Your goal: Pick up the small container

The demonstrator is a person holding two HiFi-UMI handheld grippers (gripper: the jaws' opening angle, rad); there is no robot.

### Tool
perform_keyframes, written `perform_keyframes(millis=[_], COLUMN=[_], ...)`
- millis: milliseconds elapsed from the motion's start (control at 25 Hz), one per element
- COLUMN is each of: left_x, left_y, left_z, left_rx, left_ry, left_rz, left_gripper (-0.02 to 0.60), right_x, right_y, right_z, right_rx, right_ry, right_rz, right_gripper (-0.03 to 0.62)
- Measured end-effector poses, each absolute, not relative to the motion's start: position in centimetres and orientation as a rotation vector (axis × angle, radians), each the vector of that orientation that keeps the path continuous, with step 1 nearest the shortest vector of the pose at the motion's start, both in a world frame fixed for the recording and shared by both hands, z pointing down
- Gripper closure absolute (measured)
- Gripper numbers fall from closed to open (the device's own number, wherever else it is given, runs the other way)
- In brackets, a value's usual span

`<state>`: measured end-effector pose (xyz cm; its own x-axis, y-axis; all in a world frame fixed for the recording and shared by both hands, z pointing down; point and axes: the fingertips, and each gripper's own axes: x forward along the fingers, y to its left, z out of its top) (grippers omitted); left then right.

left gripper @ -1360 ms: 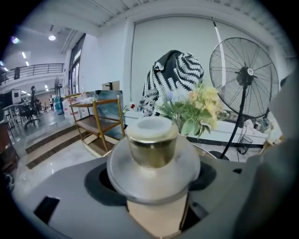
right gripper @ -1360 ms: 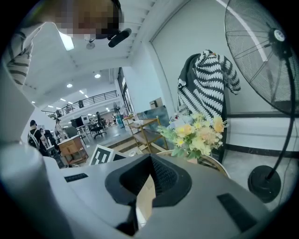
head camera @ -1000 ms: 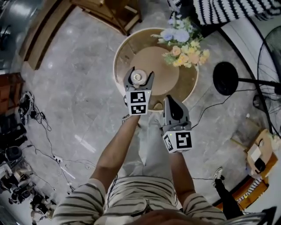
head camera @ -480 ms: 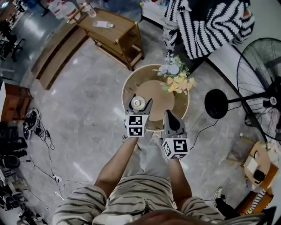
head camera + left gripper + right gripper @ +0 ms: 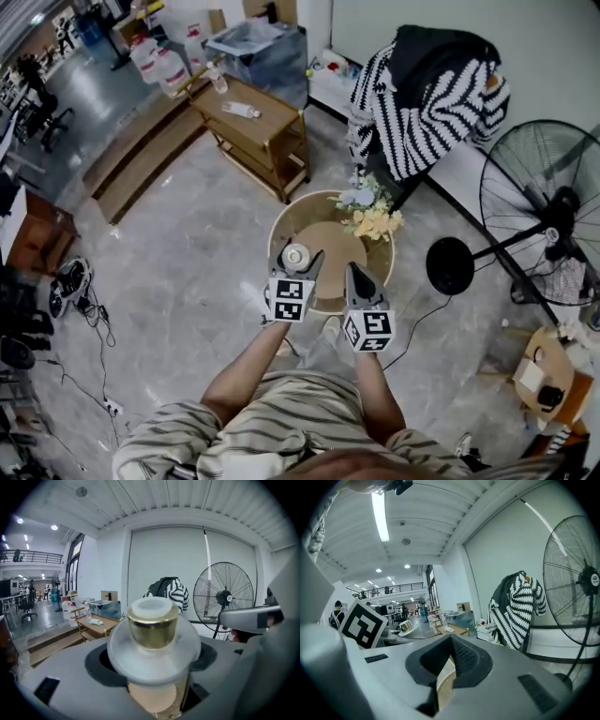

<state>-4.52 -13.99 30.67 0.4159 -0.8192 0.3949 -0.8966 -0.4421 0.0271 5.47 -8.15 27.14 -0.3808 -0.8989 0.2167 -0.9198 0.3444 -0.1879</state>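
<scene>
The small container (image 5: 295,255) is a white jar with a gold band and a pale lid. It sits between the fingers of my left gripper (image 5: 296,260), held above the near edge of the round wooden table (image 5: 379,270). The left gripper view shows the container (image 5: 152,623) close up, upright, with the jaws closed on its wide white body. Just right of it, my right gripper (image 5: 357,278) also hangs over the table's near rim. Its jaws (image 5: 449,667) meet with nothing between them.
A bunch of flowers (image 5: 371,216) stands on the table's far side. A wooden trolley (image 5: 251,120) is behind on the left. A striped garment (image 5: 422,94) hangs at the back, and a standing fan (image 5: 548,211) with its round base (image 5: 450,265) is at the right. Cables lie on the floor at left.
The head view has pulled back and tilted up, so the table looks smaller and more of the room shows. Both grippers stay over the table's near edge, the left keeping the container.
</scene>
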Motion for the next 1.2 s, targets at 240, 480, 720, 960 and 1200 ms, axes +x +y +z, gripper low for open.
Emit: perform_keyframes(millis=[240, 480, 720, 960, 1200], left_x=[-5.4, -5.9, -6.4, -5.9, -6.6], left_y=[-12.2, -10.6, -9.6, -8.3, -8.1], left_z=[26.5, 23.3, 21.5, 20.7, 20.4], left_rx=[2.501, 2.542, 2.587, 2.603, 2.596], left_ry=[-1.502, -1.503, -1.507, -1.503, -1.527], left_rz=[0.433, 0.369, 0.358, 0.335, 0.320], left_gripper=[0.250, 0.250, 0.250, 0.250, 0.250], right_x=[4.3, 3.7, 3.5, 4.4, 4.2], right_y=[-6.9, -6.5, -6.4, -6.5, -6.5], right_z=[24.0, 21.5, 19.8, 19.2, 18.7], right_rx=[1.693, 1.692, 1.701, 1.717, 1.714], right_ry=[-2.552, -2.580, -2.601, -2.597, -2.610], right_rz=[0.374, 0.313, 0.269, 0.242, 0.236], right_gripper=[0.585, 0.585, 0.585, 0.585, 0.585])
